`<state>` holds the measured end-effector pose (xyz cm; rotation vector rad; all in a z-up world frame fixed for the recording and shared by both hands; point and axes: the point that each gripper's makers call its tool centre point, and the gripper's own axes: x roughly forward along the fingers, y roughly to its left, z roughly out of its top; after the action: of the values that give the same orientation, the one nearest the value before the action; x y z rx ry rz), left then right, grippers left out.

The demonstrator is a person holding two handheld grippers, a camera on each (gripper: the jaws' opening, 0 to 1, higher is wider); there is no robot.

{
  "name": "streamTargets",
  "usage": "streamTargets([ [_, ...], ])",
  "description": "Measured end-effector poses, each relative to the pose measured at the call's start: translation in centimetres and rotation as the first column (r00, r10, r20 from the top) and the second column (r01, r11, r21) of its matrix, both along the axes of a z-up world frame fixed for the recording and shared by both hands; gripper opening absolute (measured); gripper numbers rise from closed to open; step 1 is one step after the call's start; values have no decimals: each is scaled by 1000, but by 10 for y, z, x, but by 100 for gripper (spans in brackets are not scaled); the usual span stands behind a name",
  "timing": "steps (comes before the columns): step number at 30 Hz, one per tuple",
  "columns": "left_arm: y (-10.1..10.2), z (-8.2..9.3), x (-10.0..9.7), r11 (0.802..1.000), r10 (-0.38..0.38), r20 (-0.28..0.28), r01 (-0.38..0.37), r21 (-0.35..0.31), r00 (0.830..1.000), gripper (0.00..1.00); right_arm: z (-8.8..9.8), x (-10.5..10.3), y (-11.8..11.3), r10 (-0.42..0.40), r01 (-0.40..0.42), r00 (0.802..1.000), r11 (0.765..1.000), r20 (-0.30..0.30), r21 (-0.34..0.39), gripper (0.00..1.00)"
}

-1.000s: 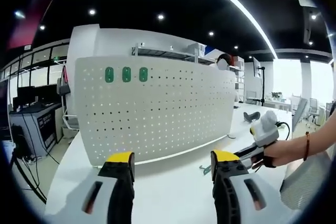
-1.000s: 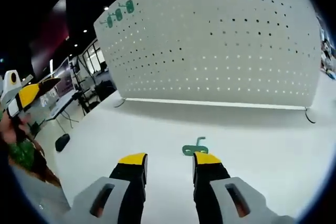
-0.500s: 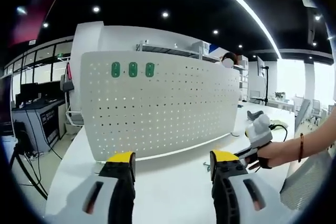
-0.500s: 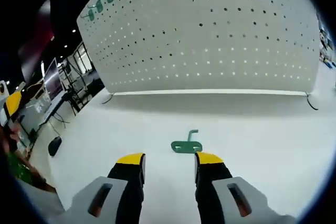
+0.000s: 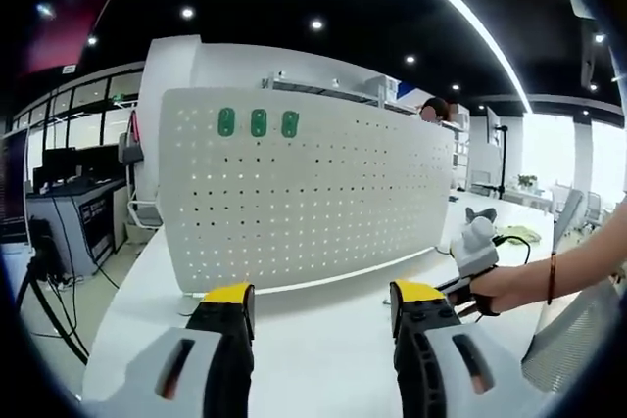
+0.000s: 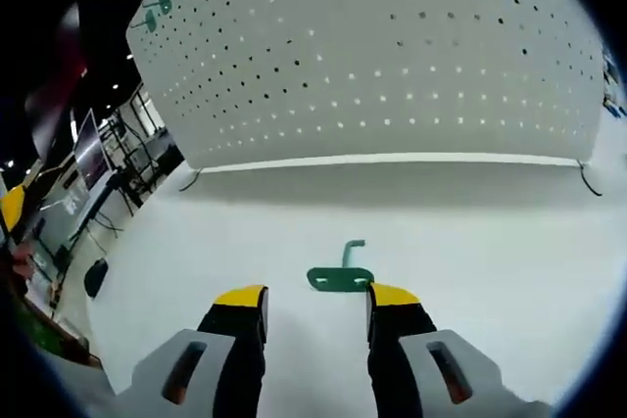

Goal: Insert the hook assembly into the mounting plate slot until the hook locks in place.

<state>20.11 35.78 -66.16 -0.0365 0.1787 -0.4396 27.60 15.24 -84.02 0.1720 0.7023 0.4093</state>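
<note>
- I see the green hook (image 6: 341,274) lying flat on the white table (image 6: 490,271), just ahead of my right gripper (image 6: 313,298), whose jaws are spread and empty.
- The white pegboard (image 5: 304,188) stands upright beyond, three green hooks (image 5: 258,123) mounted near its top.
- My left gripper (image 5: 313,298) hangs parted, holding nothing.

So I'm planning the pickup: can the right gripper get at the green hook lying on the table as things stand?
Probably yes. The green hook lies flat on the white table just ahead of the right gripper, whose fingers stand open, and nothing lies between them.
</note>
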Motion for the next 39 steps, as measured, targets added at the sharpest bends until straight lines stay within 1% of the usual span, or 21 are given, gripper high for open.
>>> streamTargets([
  [13,6,-3,1,1000,12,-9,-12,-2,1000,57,-2,19,0,-19,19,1000,1000,-14,-3,40],
  [18,10,-3,2,1000,20,-11,-20,-2,1000,56,-5,27,-1,-15,15,1000,1000,-25,-26,37],
  [21,12,-3,2,1000,22,-12,-22,-1,1000,56,-7,29,-4,-19,18,999,999,-36,-41,32],
  [27,14,-4,2,1000,29,-18,-29,-11,999,55,-9,31,-5,-29,28,998,999,-47,-23,23],
  [33,14,-5,1,999,30,-21,-30,-14,999,54,-9,28,-7,-27,27,998,1000,-53,-17,15],
  [36,12,-6,1,999,28,-23,-28,-25,999,54,-10,27,-9,-28,27,998,999,-57,-17,8],
  [39,11,-6,1,999,24,-22,-25,-21,999,54,-10,26,-9,-31,30,998,1000,-62,-7,7],
])
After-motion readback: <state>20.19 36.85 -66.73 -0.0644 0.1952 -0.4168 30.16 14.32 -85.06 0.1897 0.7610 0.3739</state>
